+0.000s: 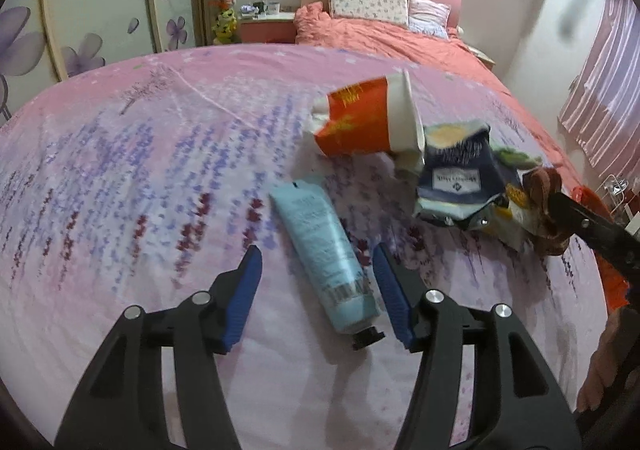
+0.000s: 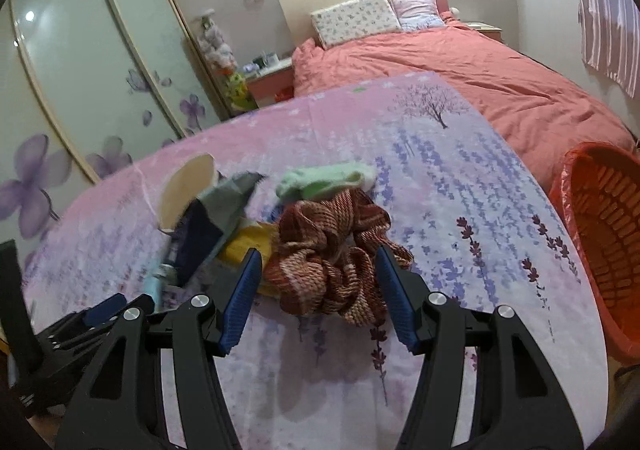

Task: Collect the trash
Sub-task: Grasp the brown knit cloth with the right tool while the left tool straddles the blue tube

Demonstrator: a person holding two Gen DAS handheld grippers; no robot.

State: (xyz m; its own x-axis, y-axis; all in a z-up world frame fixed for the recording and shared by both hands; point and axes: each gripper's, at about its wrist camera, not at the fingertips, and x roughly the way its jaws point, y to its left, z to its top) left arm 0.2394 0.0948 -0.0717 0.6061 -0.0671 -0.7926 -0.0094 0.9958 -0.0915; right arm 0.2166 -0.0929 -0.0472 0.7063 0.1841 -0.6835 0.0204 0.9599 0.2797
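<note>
A pale blue tube (image 1: 324,254) is framed, untouched, between the parted, empty jaws of the left gripper (image 1: 318,254) on the floral sheet (image 1: 120,170). The right gripper (image 2: 318,256), likewise open and holding nothing, is set around a red-brown knitted bundle (image 2: 328,258) (contact, if any, cannot be judged through the blur). Wrappers (image 1: 456,178) and a paper cup (image 1: 368,118) should be gripped singly, low against the sheet, and carried to the orange basket (image 2: 568,186) at the right.

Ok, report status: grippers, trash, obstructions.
Left gripper open astride pale blue tube. Right gripper open around red-brown knitted cloth. Orange basket at table edge. Nothing blocking.
</note>
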